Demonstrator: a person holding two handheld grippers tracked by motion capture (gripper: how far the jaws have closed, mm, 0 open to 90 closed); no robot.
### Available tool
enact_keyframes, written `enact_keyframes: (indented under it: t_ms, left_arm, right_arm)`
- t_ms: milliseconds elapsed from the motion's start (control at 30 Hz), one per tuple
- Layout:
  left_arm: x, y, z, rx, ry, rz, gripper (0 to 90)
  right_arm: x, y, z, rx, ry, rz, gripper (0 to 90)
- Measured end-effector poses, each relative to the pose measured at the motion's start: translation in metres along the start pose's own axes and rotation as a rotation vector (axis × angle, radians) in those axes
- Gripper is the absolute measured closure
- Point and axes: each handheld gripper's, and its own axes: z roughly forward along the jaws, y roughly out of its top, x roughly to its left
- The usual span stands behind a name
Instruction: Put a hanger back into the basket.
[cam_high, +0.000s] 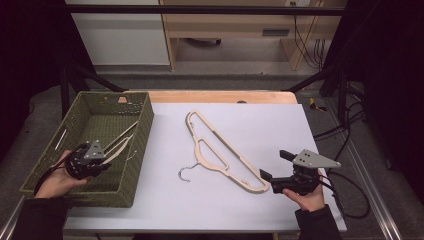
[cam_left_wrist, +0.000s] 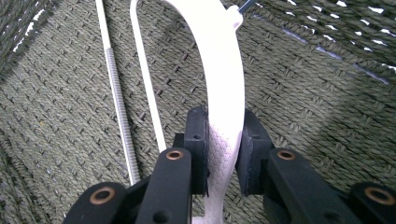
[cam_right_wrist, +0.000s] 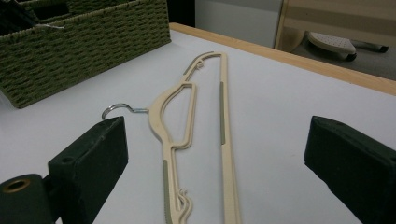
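Here a white tabletop (cam_high: 260, 130) with a wooden far edge stands in a dim room. The left gripper (cam_left_wrist: 223, 154) has its fingers around a cream hanger (cam_left_wrist: 224, 84), left pad touching, inside the green woven basket (cam_high: 137, 150). The right gripper (cam_right_wrist: 215, 158), fingers spread, faces another cream hanger (cam_right_wrist: 187, 121) lying flat.

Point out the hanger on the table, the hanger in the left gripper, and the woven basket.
Hanger on the table (cam_high: 223, 150): high view, on its long lower bar.
Hanger in the left gripper (cam_left_wrist: 227, 84): left gripper view, on its curved arm above the jaws.
Woven basket (cam_high: 141, 145): high view, on its right wall.
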Motion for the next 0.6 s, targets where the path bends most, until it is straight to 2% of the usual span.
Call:
enact_keyframes:
  t_ms: [467,600]
  left_arm:
    - [0.0016,-0.0016,-0.0022,-0.010,0.004,-0.003,76.4]
    - [0.0017,-0.0024,-0.0016,0.004,-0.007,0.003,75.6]
  right_arm:
    - [0.0001,-0.0002,0.0003,0.002,0.000,-0.003,6.7]
    - [0.0002,-0.0001,0.0002,0.003,0.001,-0.002,6.7]
